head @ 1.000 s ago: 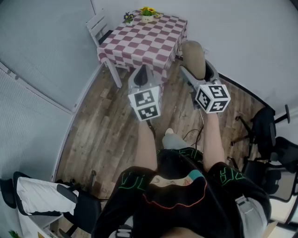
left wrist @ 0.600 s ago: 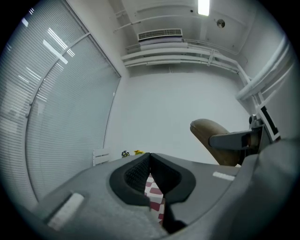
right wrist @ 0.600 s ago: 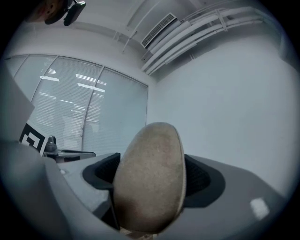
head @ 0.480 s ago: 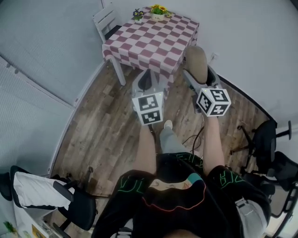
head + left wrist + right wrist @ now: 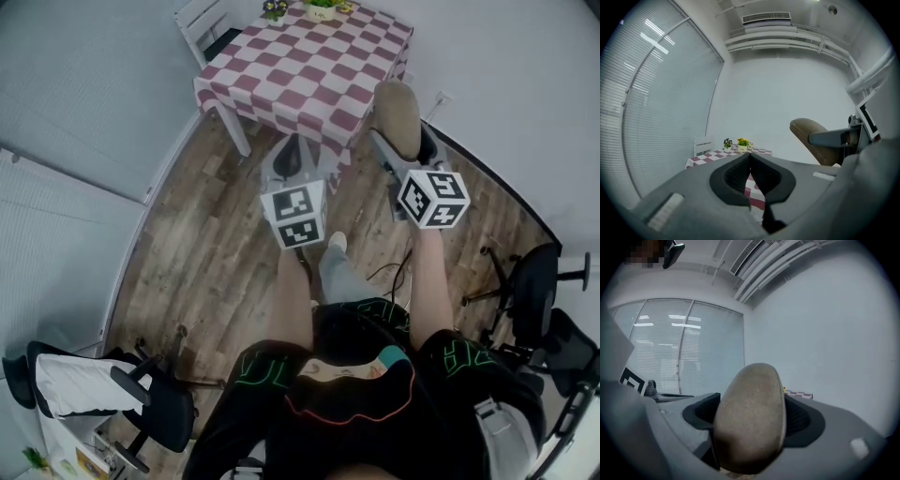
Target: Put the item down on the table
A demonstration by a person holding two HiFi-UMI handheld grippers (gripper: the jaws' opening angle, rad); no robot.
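Tan oval item point(image 5: 397, 111) held below the checkered surface point(image 5: 309, 80), upper frame.
Right hand-held gripper point(image 5: 751, 420) clamped it; left hand-held gripper point(image 5: 750, 161) was pressed together, empty.

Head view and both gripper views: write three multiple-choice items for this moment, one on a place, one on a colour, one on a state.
1. Where is the tan oval item?
A. Lying on the table
B. Between the jaws of the right gripper
C. On the floor

2. What covers the table?
A. Plain blue cloth
B. Green stripes
C. Red-and-white checks

3. How is the left gripper?
A. Shut, with nothing in it
B. Wide open
C. Shut on a flower pot

Answers:
1. B, as the right gripper view shows the item clamped between the jaws.
2. C, as the head view shows the checked cloth.
3. A, as the left gripper view shows its jaws meeting with nothing between them.
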